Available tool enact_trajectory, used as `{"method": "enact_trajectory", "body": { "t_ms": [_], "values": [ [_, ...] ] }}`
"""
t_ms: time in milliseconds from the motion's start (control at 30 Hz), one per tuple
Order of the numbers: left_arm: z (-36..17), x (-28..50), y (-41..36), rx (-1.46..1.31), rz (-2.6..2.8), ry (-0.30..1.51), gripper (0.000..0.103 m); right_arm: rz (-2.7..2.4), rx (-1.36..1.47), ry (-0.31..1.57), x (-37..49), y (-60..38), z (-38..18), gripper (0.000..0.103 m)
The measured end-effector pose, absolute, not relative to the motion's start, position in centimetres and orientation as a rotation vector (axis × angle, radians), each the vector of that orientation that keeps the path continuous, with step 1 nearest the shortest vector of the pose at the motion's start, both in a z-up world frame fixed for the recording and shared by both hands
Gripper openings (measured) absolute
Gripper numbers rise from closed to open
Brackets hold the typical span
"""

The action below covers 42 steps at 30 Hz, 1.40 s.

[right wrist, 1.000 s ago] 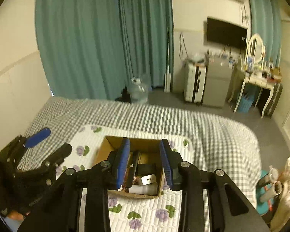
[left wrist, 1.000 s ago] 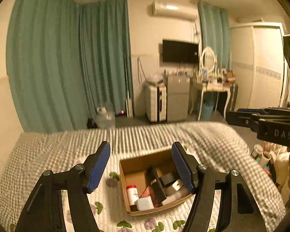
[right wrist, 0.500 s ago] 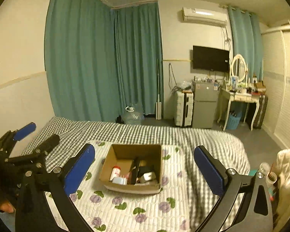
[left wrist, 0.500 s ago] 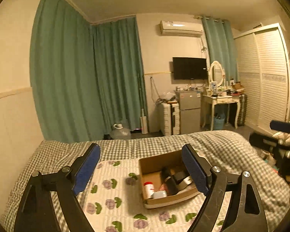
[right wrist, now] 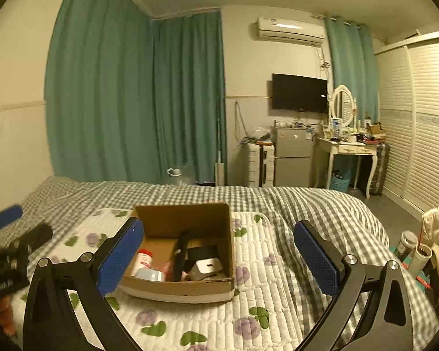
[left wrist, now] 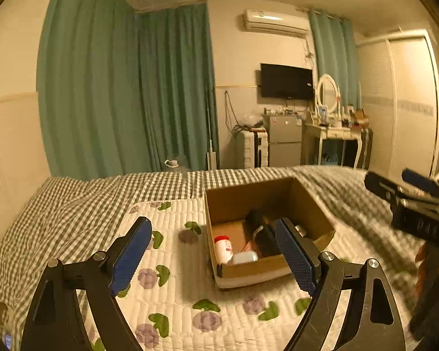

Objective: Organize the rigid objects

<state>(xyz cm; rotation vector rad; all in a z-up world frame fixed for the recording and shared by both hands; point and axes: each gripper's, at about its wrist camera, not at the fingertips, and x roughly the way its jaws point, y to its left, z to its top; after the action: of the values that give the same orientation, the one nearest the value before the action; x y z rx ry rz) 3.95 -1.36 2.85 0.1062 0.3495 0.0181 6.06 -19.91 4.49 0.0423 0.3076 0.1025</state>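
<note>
An open cardboard box (left wrist: 234, 199) (right wrist: 172, 220) stands on a white floral quilt (left wrist: 178, 292) (right wrist: 266, 292) on the bed. It holds a white bottle with a red cap (left wrist: 223, 248) (right wrist: 142, 261), a black oblong item (left wrist: 262, 234) (right wrist: 180, 256), a grey block (right wrist: 206, 266) and other small items. My left gripper (left wrist: 215, 254) is open and empty, just short of the box's near left corner. My right gripper (right wrist: 219, 256) is open and empty, its fingers straddling the box from nearer the camera.
The bed has a grey checked cover (right wrist: 307, 204). Beyond it stand teal curtains (right wrist: 131, 102), a small fridge (right wrist: 292, 158), a white dressing table (right wrist: 348, 149) and a louvred wardrobe (right wrist: 424, 117). Containers (right wrist: 415, 248) sit on the floor at the right.
Both grippers opened wide from a narrower gap a second ago. Both have since moved closer to the box, which now looks larger in both views.
</note>
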Motion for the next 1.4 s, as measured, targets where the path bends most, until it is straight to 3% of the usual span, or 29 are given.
{"method": "enact_trajectory", "body": {
  "t_ms": [300, 1400],
  "values": [
    [0.4, 4.0, -2.3, 0.109, 0.003, 0.38, 0.089, 0.084, 0.038, 0.397, 6.6, -19.8, -0.2, 0.103],
    [0.0, 4.6, -0.8, 0.05, 0.019, 0.429, 0.089, 0.135, 0.002, 0.448, 6.6, -18.1, -1.4, 0.103]
  ]
}}
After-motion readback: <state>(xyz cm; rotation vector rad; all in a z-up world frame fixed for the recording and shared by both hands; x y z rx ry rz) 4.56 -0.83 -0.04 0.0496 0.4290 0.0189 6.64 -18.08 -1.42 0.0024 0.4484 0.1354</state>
